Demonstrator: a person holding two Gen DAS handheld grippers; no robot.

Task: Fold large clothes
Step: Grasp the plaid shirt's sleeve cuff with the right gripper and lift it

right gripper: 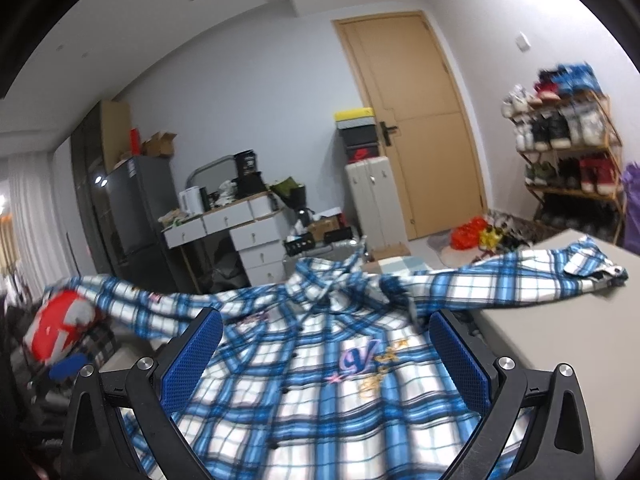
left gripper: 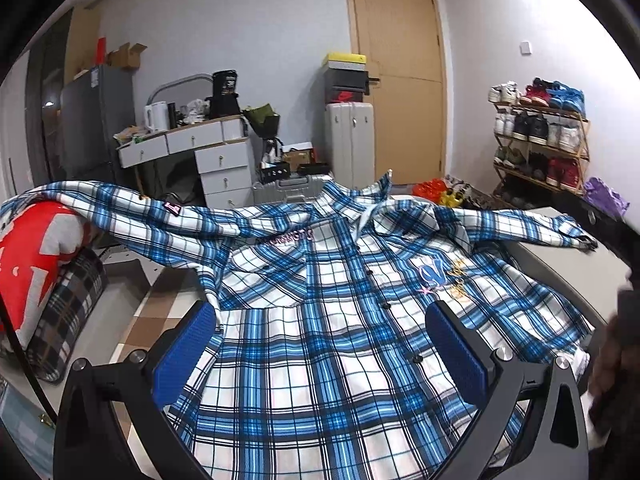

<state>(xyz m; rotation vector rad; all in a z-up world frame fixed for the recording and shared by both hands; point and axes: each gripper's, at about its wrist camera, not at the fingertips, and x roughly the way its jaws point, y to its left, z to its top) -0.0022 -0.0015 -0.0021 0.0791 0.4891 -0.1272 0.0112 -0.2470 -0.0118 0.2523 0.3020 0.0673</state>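
Note:
A blue and white plaid shirt [left gripper: 336,320] lies face up, buttoned, on a grey table [left gripper: 560,264], collar away from me. One sleeve stretches left over a red and grey cushion [left gripper: 36,264]; the other reaches right across the table. My left gripper [left gripper: 320,344] hovers open above the shirt's lower front, nothing between its blue pads [left gripper: 184,356]. In the right wrist view the same shirt [right gripper: 320,380] lies below my right gripper [right gripper: 326,356], also open and empty, over the chest near the embroidered V emblem [right gripper: 356,360]. The right sleeve [right gripper: 520,280] ends at the table's far corner.
A dark blurred shape [left gripper: 616,360] sits at the right edge of the left view. Left of the table lie plaid cushions [left gripper: 68,320]. Behind stand a white drawer desk [left gripper: 208,156], suitcases [left gripper: 352,140], a door [left gripper: 400,80] and a shoe rack [left gripper: 540,140].

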